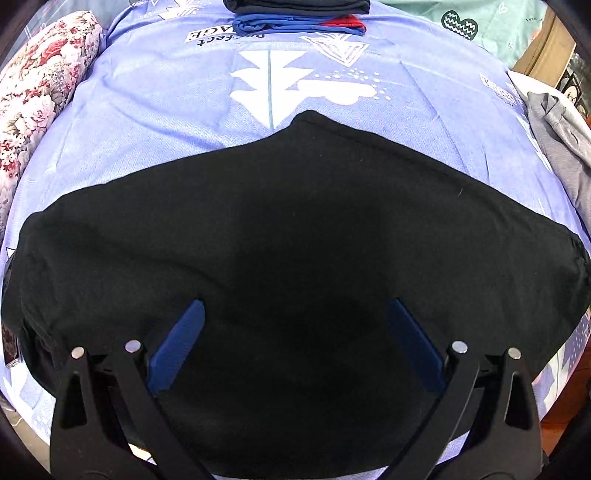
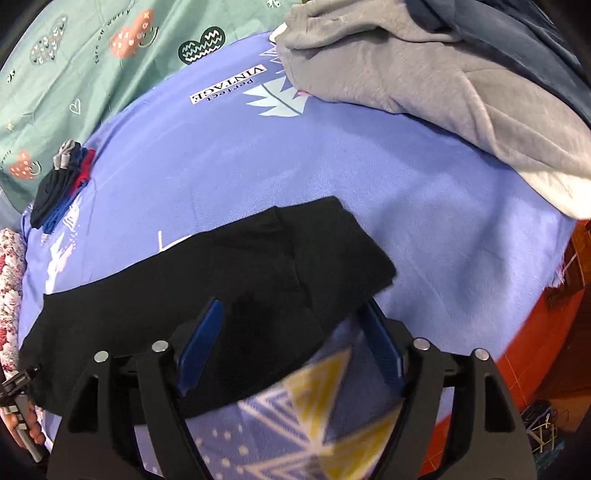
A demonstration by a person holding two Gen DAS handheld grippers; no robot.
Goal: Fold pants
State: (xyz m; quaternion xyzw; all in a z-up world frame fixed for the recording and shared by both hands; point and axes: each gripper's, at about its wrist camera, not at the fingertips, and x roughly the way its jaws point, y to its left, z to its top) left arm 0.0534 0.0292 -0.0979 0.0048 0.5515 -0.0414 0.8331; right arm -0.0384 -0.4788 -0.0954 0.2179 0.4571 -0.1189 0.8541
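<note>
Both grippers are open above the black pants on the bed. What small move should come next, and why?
Probably lower the right gripper and close it on the near edge of the black pants. Its jaws stand open and hold nothing, while the pants lie flat, only partly folded, on the blue sheet.

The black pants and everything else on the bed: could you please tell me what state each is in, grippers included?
Black pants: folded, lying flat on the blue sheet.
Left gripper: open above the pants, gripping nothing.
Right gripper: open over the pants' edge, pads not pressing.
Stack of clothes: folded, at the far edge.
Grey garment: unfolded, crumpled.
</note>
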